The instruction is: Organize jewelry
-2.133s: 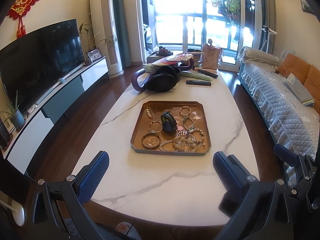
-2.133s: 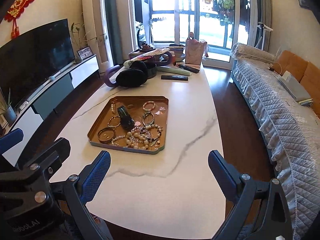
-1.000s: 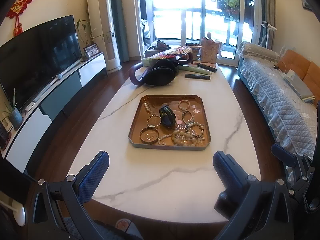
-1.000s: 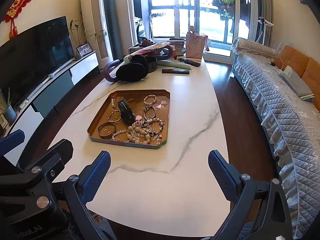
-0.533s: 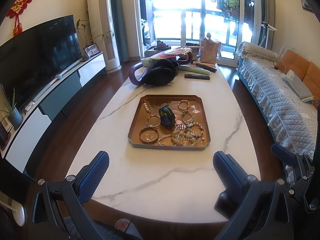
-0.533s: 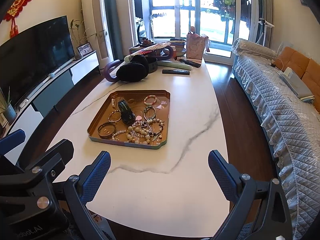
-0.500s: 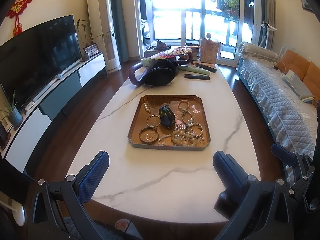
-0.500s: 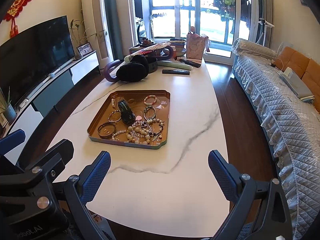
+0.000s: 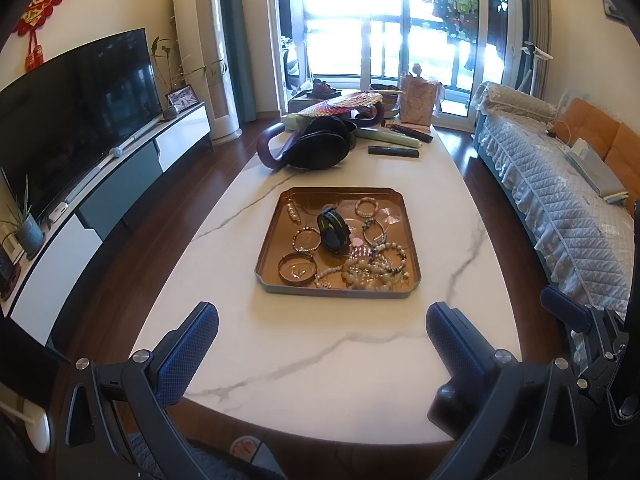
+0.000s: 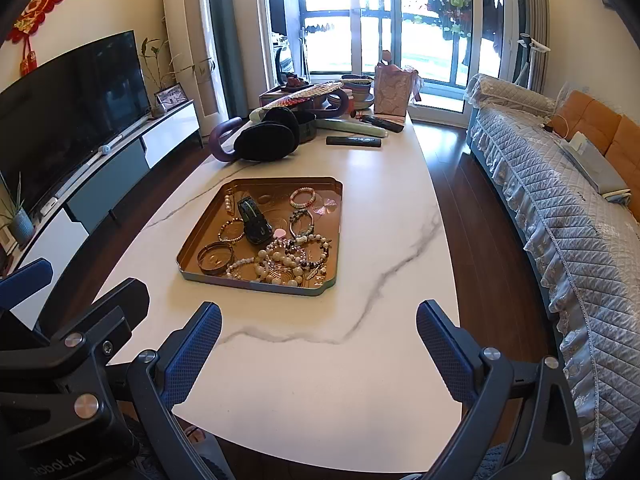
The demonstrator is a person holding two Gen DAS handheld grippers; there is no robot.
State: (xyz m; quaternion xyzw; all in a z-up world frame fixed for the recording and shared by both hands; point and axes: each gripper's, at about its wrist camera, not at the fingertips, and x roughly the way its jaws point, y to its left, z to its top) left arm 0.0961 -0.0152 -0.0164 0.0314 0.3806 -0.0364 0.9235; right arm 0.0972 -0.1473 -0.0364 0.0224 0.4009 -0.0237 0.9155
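A copper-coloured tray [image 9: 276, 220] [image 10: 200, 224] sits mid-way along the white marble table [image 9: 320, 360] [image 10: 392, 208]. In it lie a tangle of bead bracelets [image 9: 372, 266] [image 10: 288, 260], a metal bangle [image 9: 297, 268] [image 10: 215, 257], a pink bead bracelet [image 9: 367, 207] [image 10: 302, 197] and a black watch [image 9: 334, 229] [image 10: 253, 222]. My left gripper [image 9: 322, 334] is open over the table's near end, short of the tray. My right gripper [image 10: 319, 332] is open too, beside it to the right, with nothing between the fingers.
Black earmuffs [image 9: 316, 148] with a purple band, a remote [image 9: 394, 152], a woven fan [image 9: 344, 102] and a pink bag [image 9: 416, 98] crowd the table's far end. A TV and cabinet [image 9: 100, 184] line the left; a quilted sofa [image 9: 560, 208] the right.
Both views have pulled back slightly and risen, so the tray sits a little farther from the fingers. Both grippers stay open and nothing in the tray has moved.
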